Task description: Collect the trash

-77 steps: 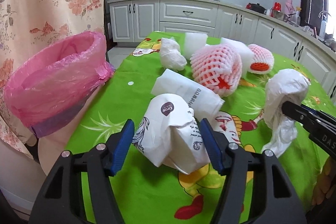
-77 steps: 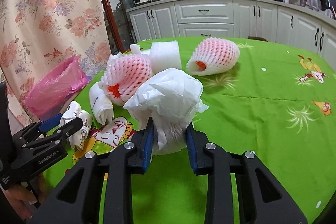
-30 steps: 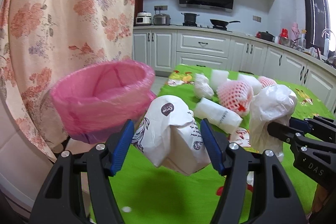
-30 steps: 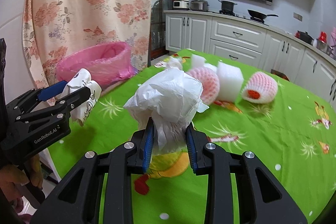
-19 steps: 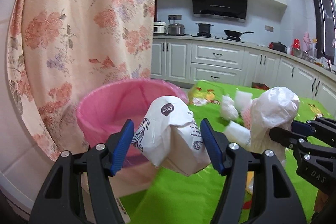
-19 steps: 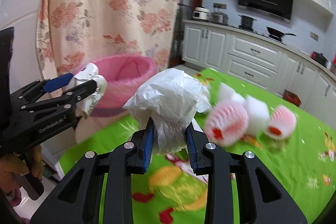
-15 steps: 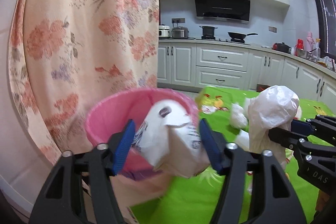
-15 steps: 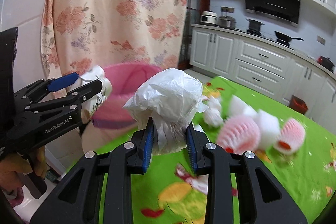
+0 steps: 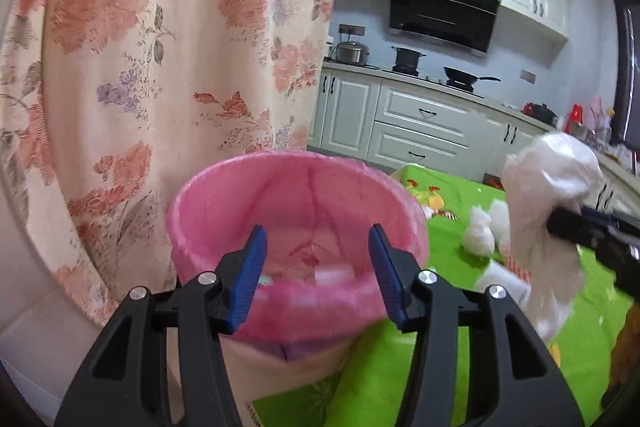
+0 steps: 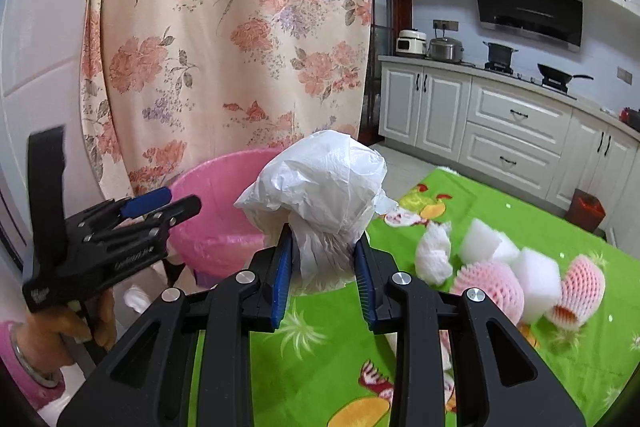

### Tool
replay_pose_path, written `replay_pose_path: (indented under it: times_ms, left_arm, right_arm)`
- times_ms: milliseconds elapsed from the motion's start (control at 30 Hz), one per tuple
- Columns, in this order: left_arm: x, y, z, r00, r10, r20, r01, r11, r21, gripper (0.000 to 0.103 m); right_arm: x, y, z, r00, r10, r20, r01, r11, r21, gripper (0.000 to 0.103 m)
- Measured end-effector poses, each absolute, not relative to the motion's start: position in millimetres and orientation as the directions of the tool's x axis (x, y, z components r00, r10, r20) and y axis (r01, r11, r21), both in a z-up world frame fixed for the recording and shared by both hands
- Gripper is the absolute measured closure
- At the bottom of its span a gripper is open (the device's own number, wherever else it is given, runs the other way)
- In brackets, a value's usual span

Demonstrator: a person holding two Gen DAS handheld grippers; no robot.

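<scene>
Trash: one crumpled white plastic bag (image 10: pixel 320 183), clamped at its gathered neck between the blue pads of the right gripper (image 10: pixel 323 263), held in the air beside the pink-lined bin (image 9: pixel 296 227), which stands off the table's end against a floral curtain (image 9: pixel 160 47).
Left gripper (image 9: pixel 316 267): over the bin's mouth, jaws apart with nothing between them. The printed white paper bag it gripped half a second ago is gone from the pads.
Bin contents: pale shapes low inside, blurred and partly masked by the left fingers; whether the paper bag is among them cannot be told.
Remaining on the green cartoon tablecloth (image 10: pixel 500 227), far end: a white wad (image 10: pixel 434 255), white foam blocks (image 10: pixel 536 279), two pink foam fruit nets (image 10: pixel 492 287); all motion-blurred.
Person: a hand (image 10: pixel 72 327) on the left gripper's handle, pink cuff and bangle cut off at the picture's edge.
Since a second ago: the bin sits closer and more central in both views.
</scene>
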State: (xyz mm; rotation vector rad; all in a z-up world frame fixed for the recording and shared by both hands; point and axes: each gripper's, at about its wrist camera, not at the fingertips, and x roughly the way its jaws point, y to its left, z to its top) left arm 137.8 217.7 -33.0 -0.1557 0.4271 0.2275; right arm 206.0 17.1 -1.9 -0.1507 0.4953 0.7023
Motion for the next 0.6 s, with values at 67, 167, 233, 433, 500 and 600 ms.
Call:
replay_pose_path:
  times_ms: [67,167,233,433,500,600]
  left_arm:
    - [130,208,-36,0.881,0.215,-0.42,-0.268,0.961,-0.069,0.051]
    - [123,208,-38,0.869,0.24,-0.433,-0.293,0.954,-0.06,0.051]
    - [120,213,-39,0.865,0.249,-0.436,-0.307,0.949,-0.066,0.046]
    - [112,232,-32,0.851,0.298,-0.433,-0.355,0.933,-0.056,0.041]
    - [110,236,-27,0.852,0.311,-0.422,-0.366,0.929,-0.055,0.039]
    - [113,240,-22,0.847,0.331,-0.416,-0.377,0.926,-0.032,0.038]
  right_arm:
    - [207,14,-7,0.651,0.574,-0.497,-0.649,0.761,0.03,0.074]
    - [209,14,-11,0.649,0.569,-0.505,-0.644,0.764,0.034,0.074]
    - [210,16,-9,0.642,0.576,-0.506,-0.649,0.76,0.042,0.074]
    - [219,43,-1,0.632,0.592,-0.501,-0.675,0.738,0.021,0.073]
    - [224,55,1,0.626,0.598,-0.499,-0.684,0.729,0.015,0.073]
    - [235,72,3,0.608,0.613,-0.505,-0.695,0.718,0.035,0.073]
